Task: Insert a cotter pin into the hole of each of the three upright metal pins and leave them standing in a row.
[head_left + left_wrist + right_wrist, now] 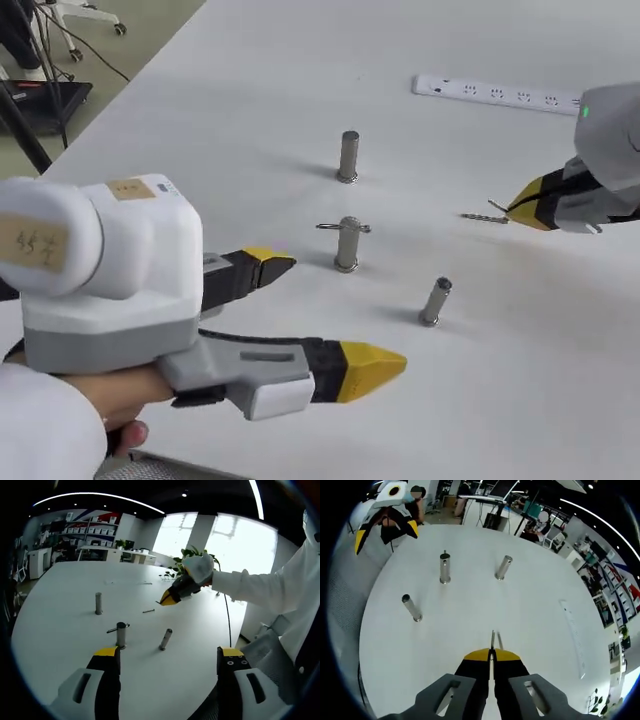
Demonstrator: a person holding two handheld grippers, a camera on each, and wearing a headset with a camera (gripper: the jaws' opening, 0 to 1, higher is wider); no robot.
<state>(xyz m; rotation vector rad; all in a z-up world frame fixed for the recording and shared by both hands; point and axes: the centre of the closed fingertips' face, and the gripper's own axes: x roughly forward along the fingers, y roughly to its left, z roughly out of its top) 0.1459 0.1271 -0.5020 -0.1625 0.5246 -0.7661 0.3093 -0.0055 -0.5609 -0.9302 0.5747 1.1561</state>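
Observation:
Three metal pins stand on the white table: the far pin (348,157), the middle pin (347,245) and the near pin (435,301), which leans a little. A cotter pin (343,227) sits through the middle pin's top. My left gripper (349,312) hovers open and holds nothing, in front of the pins (121,635). To the right of the row, my right gripper (515,208) is shut on a second cotter pin (492,639), which sticks out of its tips above the table. A thin pin-like line (483,217), a loose cotter pin or a shadow, lies just below it.
A white power strip (495,93) lies at the table's far right. Office chairs and a tripod stand on the floor off the table's left edge. Shelves and desks (100,552) stand beyond the table.

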